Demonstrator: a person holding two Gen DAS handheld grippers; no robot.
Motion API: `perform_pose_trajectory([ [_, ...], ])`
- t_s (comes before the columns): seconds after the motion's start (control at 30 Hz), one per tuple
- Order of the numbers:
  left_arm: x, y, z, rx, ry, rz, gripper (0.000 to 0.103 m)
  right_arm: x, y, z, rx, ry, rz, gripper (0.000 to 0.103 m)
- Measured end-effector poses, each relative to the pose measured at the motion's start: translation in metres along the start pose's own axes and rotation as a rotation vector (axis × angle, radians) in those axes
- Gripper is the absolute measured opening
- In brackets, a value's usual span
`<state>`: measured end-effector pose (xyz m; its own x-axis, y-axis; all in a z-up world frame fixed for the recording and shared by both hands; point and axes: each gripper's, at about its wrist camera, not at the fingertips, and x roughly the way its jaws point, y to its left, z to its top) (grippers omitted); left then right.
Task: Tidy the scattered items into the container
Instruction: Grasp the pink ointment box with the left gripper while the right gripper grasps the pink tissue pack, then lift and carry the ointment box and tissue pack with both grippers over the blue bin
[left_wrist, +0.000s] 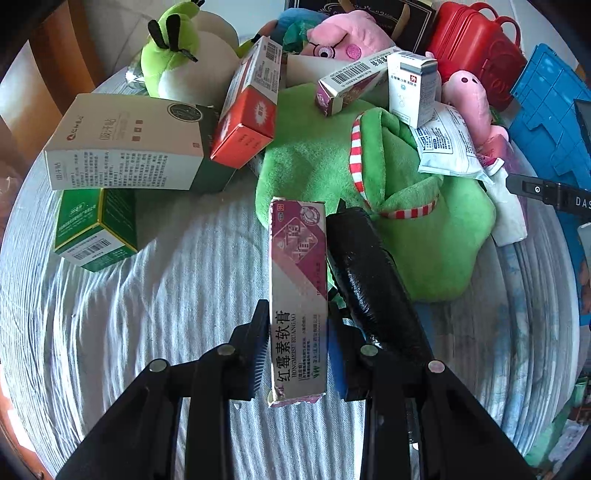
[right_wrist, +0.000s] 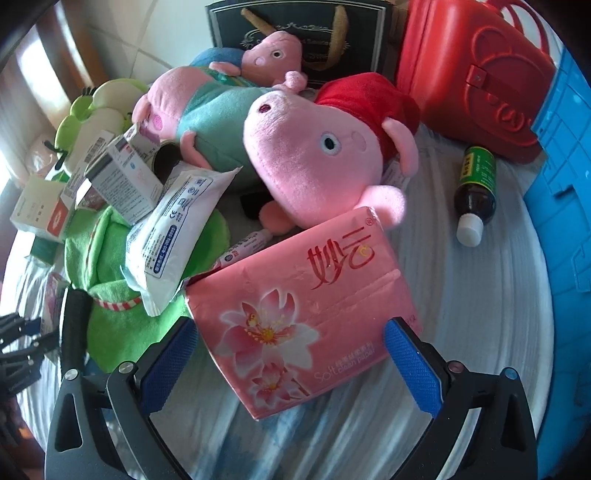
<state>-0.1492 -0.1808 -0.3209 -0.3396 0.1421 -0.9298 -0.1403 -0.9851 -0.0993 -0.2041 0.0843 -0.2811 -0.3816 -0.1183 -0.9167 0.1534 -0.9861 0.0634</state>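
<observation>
My left gripper is shut on a long purple-and-white ointment box, held upright above the white cloth, in front of a green plush. A black wrapped cylinder lies just right of it. My right gripper is shut on a pink tissue pack, with a blue pad on each side. A pink pig plush with a red dress lies just beyond the pack. The blue container stands at the right edge, and also shows in the left wrist view.
Medicine boxes and an orange box are piled at left. A white pouch, a dark bottle, a red case, a black gift bag and more plush toys crowd the cloth.
</observation>
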Motion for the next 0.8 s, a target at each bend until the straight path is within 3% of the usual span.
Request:
perform_pose_trajectory([
  [0.2, -0.010, 0.003, 0.001, -0.007, -0.012, 0.004, 0.029, -0.003, -0.027, -0.001, 0.331, 0.005, 0.073, 0.103],
  [0.4, -0.014, 0.014, -0.003, 0.002, -0.008, 0.010, 0.029, 0.011, -0.039, 0.000, 0.535, 0.025, 0.076, 0.103],
  [0.8, -0.005, 0.029, -0.017, -0.003, 0.015, 0.007, 0.029, 0.035, -0.037, 0.013, 0.609, 0.016, -0.007, 0.103],
])
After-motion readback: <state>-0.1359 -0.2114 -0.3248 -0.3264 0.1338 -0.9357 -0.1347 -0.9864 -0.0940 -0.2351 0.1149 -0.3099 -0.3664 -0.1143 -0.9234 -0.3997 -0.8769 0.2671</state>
